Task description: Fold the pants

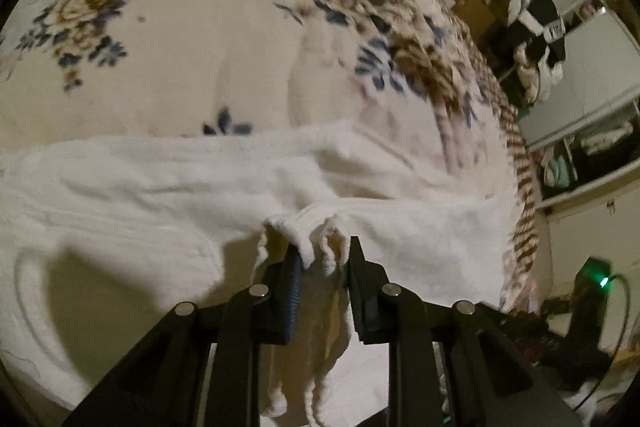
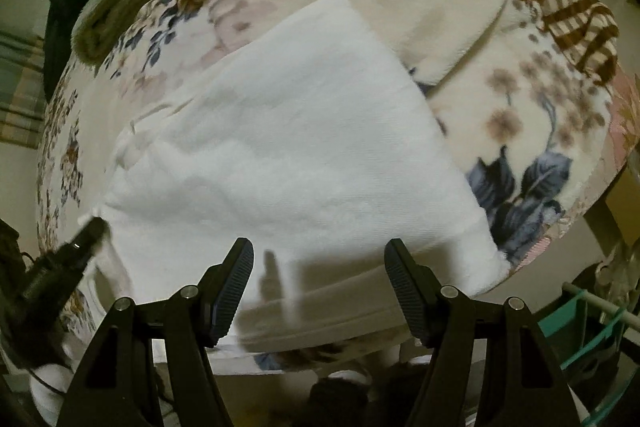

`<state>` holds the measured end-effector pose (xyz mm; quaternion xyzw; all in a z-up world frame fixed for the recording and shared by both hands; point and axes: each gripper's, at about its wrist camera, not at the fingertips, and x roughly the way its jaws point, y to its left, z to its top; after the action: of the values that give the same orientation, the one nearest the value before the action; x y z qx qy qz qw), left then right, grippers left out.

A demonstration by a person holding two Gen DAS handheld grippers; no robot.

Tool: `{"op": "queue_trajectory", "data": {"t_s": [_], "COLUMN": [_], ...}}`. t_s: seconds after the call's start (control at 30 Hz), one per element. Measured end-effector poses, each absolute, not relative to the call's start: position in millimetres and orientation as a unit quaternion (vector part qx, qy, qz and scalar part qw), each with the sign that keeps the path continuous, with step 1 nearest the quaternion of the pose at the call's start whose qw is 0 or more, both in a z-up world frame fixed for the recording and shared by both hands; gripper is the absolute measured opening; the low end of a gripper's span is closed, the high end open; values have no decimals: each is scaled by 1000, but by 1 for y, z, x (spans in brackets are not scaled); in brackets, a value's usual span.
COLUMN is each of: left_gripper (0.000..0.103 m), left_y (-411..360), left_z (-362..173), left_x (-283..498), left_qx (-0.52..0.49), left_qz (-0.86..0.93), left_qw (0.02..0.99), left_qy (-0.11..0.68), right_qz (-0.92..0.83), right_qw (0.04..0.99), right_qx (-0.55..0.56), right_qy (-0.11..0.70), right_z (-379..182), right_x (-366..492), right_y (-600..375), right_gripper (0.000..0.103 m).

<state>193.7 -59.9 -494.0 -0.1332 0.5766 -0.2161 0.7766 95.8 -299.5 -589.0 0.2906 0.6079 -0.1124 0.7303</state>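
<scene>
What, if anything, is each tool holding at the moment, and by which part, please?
The left tool grips the white pants by a bunched, frayed hem edge. The right tool is open above the pants, holding nothing.

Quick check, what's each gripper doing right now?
Left gripper: closed on a bunched edge of the white pants.
Right gripper: open, holding nothing, above the pants.

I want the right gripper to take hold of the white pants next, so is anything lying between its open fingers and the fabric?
Nothing visible does. The right gripper hangs open just off the near edge of the white pants, with only its own shadow on the cloth. The left gripper is already clamped on a bunched edge, off to the side.
</scene>
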Motion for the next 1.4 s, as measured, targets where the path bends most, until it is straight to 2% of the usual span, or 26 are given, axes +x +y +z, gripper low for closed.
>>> {"op": "queue_trajectory", "data": {"t_s": [0.1,0.23,0.3,0.33,0.37,0.4,0.43,0.47,0.63,0.77,0.87,0.97,1.03,1.07,1.1,1.13,1.27,1.4], "left_gripper": [17,21,29,32,47,82,97,102,102,102,102,99,90,62,21,14,9,8], "left_y": [-53,-43,-43,-43,-40,-38,-35,-28,19,86,138,171,187,192,193,193,197,206], "left_z": [-514,-535,-525,-518,-512,-506,-503,-500,-493,-492,-513,-540,-546,-542,-536,-534,-528,-511], "left_x": [204,213,208,202,195,186,178,168,126,92,74,73,76,76,78,81,85,99], "left_qx": [-136,-170,-166,-158,-148,-133,-123,-124,-160,-267,-351,-399,-412,-413,-391,-377,-376,-366], "left_qz": [-200,-201,-200,-198,-193,-180,-167,-155,-78,17,90,114,116,111,115,113,81,69], "left_qw": [769,744,749,757,765,772,775,778,782,781,760,749,754,764,779,785,798,813], "left_qy": [592,614,609,603,596,594,598,596,597,564,539,517,499,483,477,478,463,448], "right_qz": [-103,-94,-96,-98,-99,-101,-108,-116,-130,-116,-106,-103,-105,-106,-109,-113,-117,-114], "right_qw": [728,721,719,719,721,721,719,718,723,724,720,717,716,714,713,712,702,703], "right_qx": [284,261,247,236,224,214,196,183,146,153,163,155,147,142,135,129,132,140], "right_qy": [615,635,643,646,649,652,658,661,663,663,666,671,675,677,680,681,689,688], "right_z": [-591,-595,-594,-593,-592,-592,-592,-592,-587,-582,-577,-574,-573,-573,-574,-575,-582,-584], "right_x": [106,111,111,112,113,114,115,116,121,125,129,139,148,152,155,157,165,170], "right_y": [-287,-275,-271,-267,-262,-257,-251,-246,-223,-210,-205,-198,-192,-188,-186,-185,-174,-168], "right_gripper": [71,71,74,79,84,95,101,101,102,102,102,102,102,102,102,102,102,102]}}
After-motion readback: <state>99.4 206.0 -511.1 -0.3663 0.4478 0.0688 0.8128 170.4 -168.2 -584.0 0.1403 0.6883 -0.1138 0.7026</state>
